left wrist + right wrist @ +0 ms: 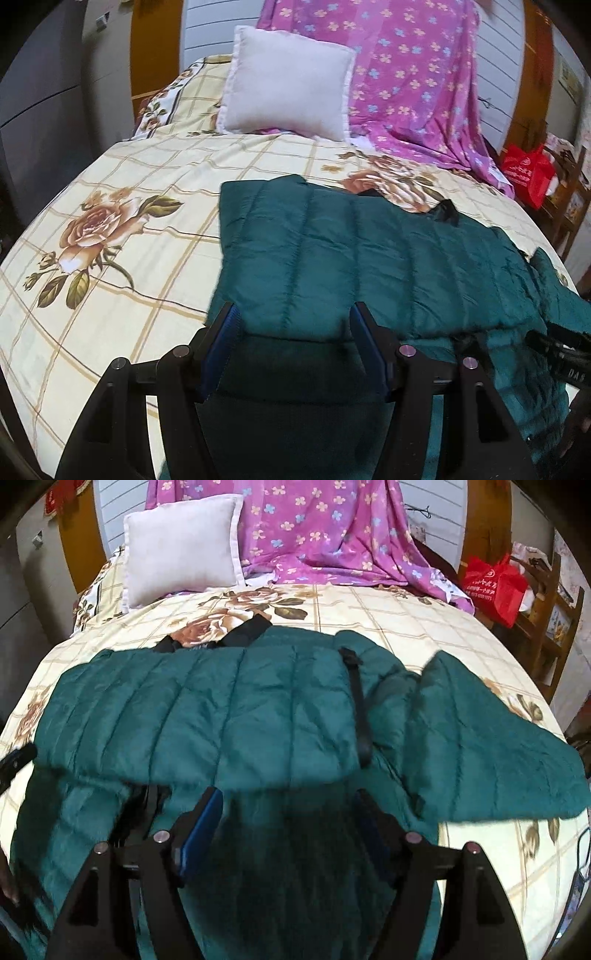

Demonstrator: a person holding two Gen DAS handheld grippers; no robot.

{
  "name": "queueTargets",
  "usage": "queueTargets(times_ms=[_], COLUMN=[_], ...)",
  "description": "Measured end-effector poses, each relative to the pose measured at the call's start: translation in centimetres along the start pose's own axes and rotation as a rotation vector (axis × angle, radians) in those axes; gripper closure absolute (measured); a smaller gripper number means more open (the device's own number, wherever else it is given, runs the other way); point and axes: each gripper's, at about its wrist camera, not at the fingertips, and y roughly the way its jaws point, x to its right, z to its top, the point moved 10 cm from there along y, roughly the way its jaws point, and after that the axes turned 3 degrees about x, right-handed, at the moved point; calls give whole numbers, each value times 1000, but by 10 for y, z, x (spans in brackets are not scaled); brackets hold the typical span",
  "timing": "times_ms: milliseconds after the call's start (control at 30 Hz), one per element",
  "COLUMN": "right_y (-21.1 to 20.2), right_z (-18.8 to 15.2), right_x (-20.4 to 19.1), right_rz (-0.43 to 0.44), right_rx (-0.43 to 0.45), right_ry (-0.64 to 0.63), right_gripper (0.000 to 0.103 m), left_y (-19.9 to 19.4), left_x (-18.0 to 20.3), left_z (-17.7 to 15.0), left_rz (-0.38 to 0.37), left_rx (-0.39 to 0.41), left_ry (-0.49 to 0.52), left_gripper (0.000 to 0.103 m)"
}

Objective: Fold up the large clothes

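A dark green quilted puffer jacket (369,251) lies spread across the bed, also in the right wrist view (207,709). Its near half is folded over, forming a fold edge in front of both grippers. One sleeve (491,738) sticks out to the right. A black strap (360,705) runs down the jacket, and the black collar (243,631) lies at the far edge. My left gripper (293,317) is open, its jaws wide apart over the jacket's near left fold. My right gripper (286,801) is open over the near middle fold. Neither holds cloth.
The bed has a cream floral checked sheet (122,206). A white pillow (288,81) and a purple flowered cloth (413,74) lie at the head. A red bag (495,587) sits on a wooden rack to the right of the bed.
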Motion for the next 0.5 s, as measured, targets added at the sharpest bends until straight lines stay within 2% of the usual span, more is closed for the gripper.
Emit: queueTargets(times_ms=[500], right_y=[-31], right_z=[-45], right_x=[-3], right_rz=[0], right_rx=[-8], right_ry=[6], right_gripper=[26], left_y=[-21], left_x=[36], left_z=[-26], left_rz=[-57], left_rx=[-16], left_ry=[42], left_gripper=[60])
